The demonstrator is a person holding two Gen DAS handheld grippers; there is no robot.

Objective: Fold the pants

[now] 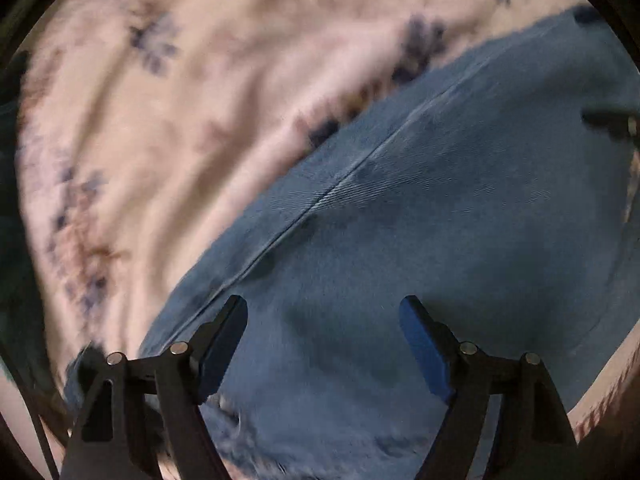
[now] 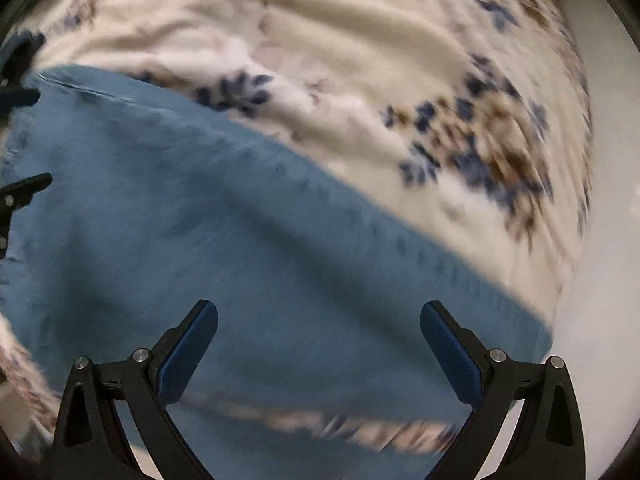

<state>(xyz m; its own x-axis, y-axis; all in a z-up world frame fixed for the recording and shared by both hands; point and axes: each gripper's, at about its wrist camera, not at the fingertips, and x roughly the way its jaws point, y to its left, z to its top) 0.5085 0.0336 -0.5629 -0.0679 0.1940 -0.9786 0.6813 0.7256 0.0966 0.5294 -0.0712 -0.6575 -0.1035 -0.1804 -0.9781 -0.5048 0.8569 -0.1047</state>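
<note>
Blue denim pants (image 1: 440,220) lie spread on a cream floral bedspread (image 1: 168,128). A long seam runs diagonally across them in the left wrist view. My left gripper (image 1: 324,312) is open and empty just above the denim. In the right wrist view the pants (image 2: 200,232) fill the lower left. My right gripper (image 2: 319,316) is open and empty above them. The left gripper's fingers (image 2: 24,188) show at the left edge of the right wrist view; the right gripper's finger (image 1: 608,120) shows at the right edge of the left wrist view. Both views are motion-blurred.
The bedspread (image 2: 360,60) with blue and brown flowers covers the bed. Its edge drops off at the right of the right wrist view, where a pale floor or wall (image 2: 608,200) shows. A frayed hem (image 1: 240,420) of the pants lies near my left fingers.
</note>
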